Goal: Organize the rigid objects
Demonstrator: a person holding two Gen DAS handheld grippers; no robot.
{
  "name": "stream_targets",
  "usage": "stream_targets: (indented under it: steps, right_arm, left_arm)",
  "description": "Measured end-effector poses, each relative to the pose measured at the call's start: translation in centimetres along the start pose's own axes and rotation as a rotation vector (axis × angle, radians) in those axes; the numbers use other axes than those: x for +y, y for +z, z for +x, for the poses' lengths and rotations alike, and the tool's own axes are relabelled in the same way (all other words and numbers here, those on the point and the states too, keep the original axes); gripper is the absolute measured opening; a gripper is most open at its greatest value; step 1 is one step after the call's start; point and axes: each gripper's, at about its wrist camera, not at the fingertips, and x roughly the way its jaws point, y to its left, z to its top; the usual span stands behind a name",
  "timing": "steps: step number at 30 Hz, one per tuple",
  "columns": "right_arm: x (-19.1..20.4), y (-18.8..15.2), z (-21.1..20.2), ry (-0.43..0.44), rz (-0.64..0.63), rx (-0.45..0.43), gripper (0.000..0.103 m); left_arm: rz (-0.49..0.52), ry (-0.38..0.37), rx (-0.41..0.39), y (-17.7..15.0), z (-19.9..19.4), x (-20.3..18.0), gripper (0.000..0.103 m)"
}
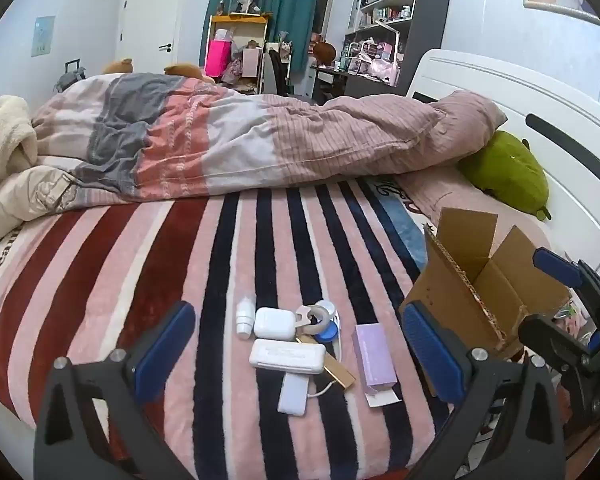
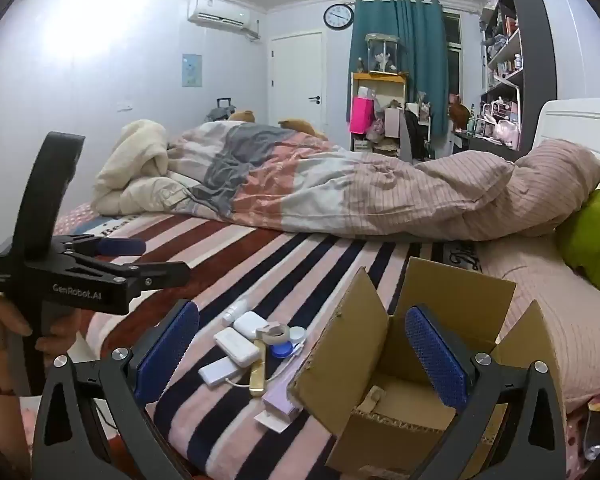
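A heap of small rigid items lies on the striped blanket: a white bottle point(image 1: 245, 317), a white earbud case point(image 1: 275, 322), a flat white case point(image 1: 287, 356), a tape roll point(image 1: 315, 314), a gold bar point(image 1: 340, 372), a white power bank point(image 1: 294, 394) and a purple box point(image 1: 374, 355). An open cardboard box point(image 1: 476, 296) stands to their right. My left gripper point(image 1: 296, 340) is open and empty above the heap. My right gripper point(image 2: 300, 344) is open and empty, straddling the box's left flap point(image 2: 340, 344), and also shows at the right of the left wrist view point(image 1: 556, 280).
A rumpled duvet point(image 1: 240, 140) lies across the bed behind the items. A green pillow point(image 1: 508, 172) sits by the white headboard point(image 1: 540, 120). Shelves and a desk stand far behind. The bed's front edge runs just below the grippers.
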Motion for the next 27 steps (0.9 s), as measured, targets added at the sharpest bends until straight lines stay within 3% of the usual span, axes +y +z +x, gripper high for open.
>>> stream_targets:
  steps: [6, 27]
  right_arm:
    - [-0.4, 0.2, 1.2, 0.017, 0.027, 0.034, 0.103]
    - [-0.7, -0.6, 0.9, -0.018, 0.062, -0.005, 0.103]
  left_arm:
    - [-0.011, -0.015, 0.005, 0.5, 0.6, 0.5, 0.103]
    - [0.021, -0.016, -0.036, -0.3, 0.6, 0.7, 0.103]
